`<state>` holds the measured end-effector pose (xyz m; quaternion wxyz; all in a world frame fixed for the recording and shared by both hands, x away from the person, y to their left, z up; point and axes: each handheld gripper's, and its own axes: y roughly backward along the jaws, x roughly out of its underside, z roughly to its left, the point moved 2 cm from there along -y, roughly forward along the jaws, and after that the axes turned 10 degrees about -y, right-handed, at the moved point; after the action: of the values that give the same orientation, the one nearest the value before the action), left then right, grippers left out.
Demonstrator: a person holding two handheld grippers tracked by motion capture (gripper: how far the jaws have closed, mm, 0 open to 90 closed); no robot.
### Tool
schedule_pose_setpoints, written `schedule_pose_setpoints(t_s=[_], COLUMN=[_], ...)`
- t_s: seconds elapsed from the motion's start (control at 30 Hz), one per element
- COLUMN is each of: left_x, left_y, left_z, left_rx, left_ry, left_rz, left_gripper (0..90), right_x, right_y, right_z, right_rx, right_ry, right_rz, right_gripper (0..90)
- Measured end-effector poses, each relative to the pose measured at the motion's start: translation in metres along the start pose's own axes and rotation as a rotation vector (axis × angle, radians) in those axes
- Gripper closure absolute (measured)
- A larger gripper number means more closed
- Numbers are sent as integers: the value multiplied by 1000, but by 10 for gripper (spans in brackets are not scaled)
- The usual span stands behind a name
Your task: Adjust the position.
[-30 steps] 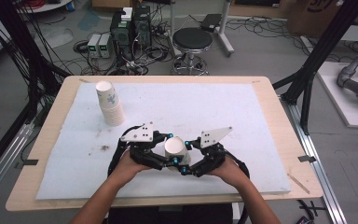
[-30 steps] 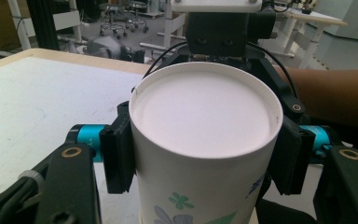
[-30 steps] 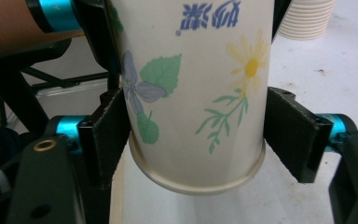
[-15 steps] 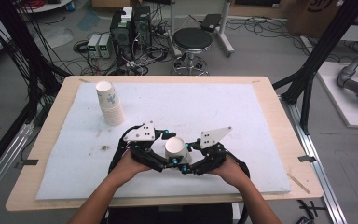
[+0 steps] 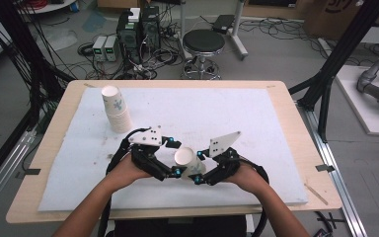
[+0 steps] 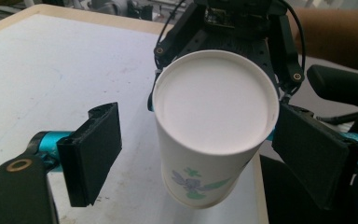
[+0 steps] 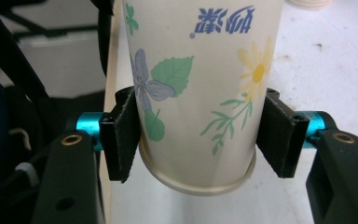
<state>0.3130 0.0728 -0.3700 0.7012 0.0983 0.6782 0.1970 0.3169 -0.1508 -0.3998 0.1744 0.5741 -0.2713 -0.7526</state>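
A white paper cup (image 5: 183, 157) with printed flowers lies tipped in the air between my two grippers, near the table's front edge. My right gripper (image 5: 198, 167) is shut on it: in the right gripper view both black pads (image 7: 121, 140) press the cup's wall (image 7: 200, 93) just behind the rim. My left gripper (image 5: 175, 158) faces the cup's base. Its jaws have just been opening and now stand apart on either side of the cup (image 6: 214, 121), with a gap at each pad (image 6: 91, 154).
A stack of matching cups (image 5: 116, 106) stands at the back left of the white mat (image 5: 227, 113). The wooden table edge (image 5: 296, 128) frames the mat. A stool (image 5: 205, 42) and electronics boxes sit on the floor beyond the table.
The left gripper's jaws have spread off the cup while the right gripper's have closed on it. Both hands and the cup stay where they were.
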Motion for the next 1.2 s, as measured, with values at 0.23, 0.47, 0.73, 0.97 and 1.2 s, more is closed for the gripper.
schedule_pose_setpoints(t_s=[0.23,0.47,0.73,0.97,1.2], left_x=[-4,-8,-8,-6,-4], left_y=[-3,-7,-13,-18,-20], left_z=[-1,0,0,0,0], left_rx=[20,55,75,90,105], left_ry=[-39,-44,-60,-57,-57], left_rz=[96,163,213,241,261], left_gripper=[162,167,194,238,295], right_x=[-7,-10,-15,-13,-12], right_y=[0,-5,-8,-11,-13], right_z=[1,3,7,6,6], right_rx=[27,34,53,64,63], right_ry=[46,67,93,90,94], right_rz=[88,149,222,264,281], right_gripper=[375,372,370,367,366])
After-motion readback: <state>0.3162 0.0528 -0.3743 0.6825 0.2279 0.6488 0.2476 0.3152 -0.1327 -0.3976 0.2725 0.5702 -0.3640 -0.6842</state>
